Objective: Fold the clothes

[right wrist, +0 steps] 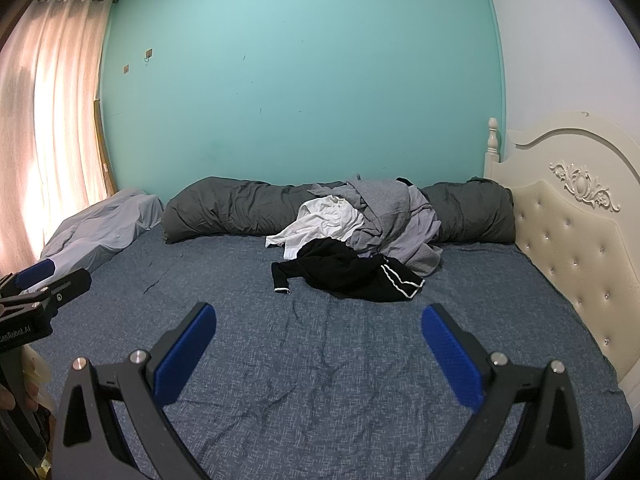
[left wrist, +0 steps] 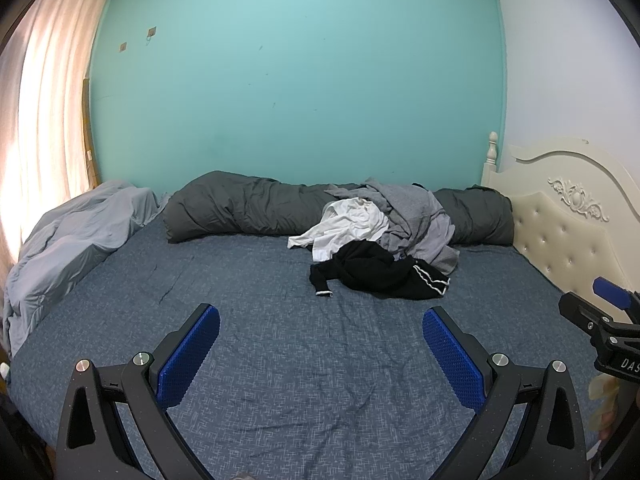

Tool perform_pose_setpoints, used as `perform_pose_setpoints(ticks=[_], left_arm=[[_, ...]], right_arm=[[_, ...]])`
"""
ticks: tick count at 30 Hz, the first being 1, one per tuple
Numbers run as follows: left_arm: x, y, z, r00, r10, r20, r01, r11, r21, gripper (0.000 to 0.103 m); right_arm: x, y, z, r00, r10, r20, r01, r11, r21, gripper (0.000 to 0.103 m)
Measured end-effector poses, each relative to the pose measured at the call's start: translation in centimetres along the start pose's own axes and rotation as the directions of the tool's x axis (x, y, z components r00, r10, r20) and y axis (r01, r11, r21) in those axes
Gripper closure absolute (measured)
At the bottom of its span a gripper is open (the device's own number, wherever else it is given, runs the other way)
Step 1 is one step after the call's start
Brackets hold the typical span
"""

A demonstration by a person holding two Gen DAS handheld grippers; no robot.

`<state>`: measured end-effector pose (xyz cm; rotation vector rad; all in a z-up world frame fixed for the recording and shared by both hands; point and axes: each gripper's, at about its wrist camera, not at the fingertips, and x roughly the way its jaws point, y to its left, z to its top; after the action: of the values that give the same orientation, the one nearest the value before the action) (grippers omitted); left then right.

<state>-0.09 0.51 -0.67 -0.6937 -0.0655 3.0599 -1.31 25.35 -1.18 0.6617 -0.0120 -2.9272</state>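
A heap of clothes lies at the far side of the bed: a black garment with white stripes (left wrist: 380,272) (right wrist: 352,272) in front, a white garment (left wrist: 344,226) (right wrist: 320,222) behind it, and grey garments (left wrist: 416,216) (right wrist: 396,216) to the right. My left gripper (left wrist: 320,316) hovers open over the blue sheet, well short of the heap, with nothing between its blue pads. My right gripper (right wrist: 318,314) is open too, likewise empty and short of the heap. Each gripper shows at the edge of the other's view: the right gripper (left wrist: 600,304) and the left gripper (right wrist: 44,280).
A rolled dark grey duvet (left wrist: 248,208) (right wrist: 232,208) runs along the teal wall. A light grey blanket (left wrist: 72,240) (right wrist: 104,224) is bunched at the left by the curtain (left wrist: 48,112). A cream padded headboard (left wrist: 568,216) (right wrist: 568,220) bounds the right side. The blue sheet (left wrist: 320,380) (right wrist: 320,380) lies under both grippers.
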Motion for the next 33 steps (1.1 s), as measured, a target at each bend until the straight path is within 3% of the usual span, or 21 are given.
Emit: perform_pose_setpoints(ticks=[33], left_arm=[[0.30, 0.18, 0.58, 1.000, -0.012, -0.003, 0.012, 1.000, 0.019, 0.000]], right_arm=[[0.64, -0.38, 0.16, 1.000, -0.009, -0.003, 0.009, 1.000, -0.003, 0.000]])
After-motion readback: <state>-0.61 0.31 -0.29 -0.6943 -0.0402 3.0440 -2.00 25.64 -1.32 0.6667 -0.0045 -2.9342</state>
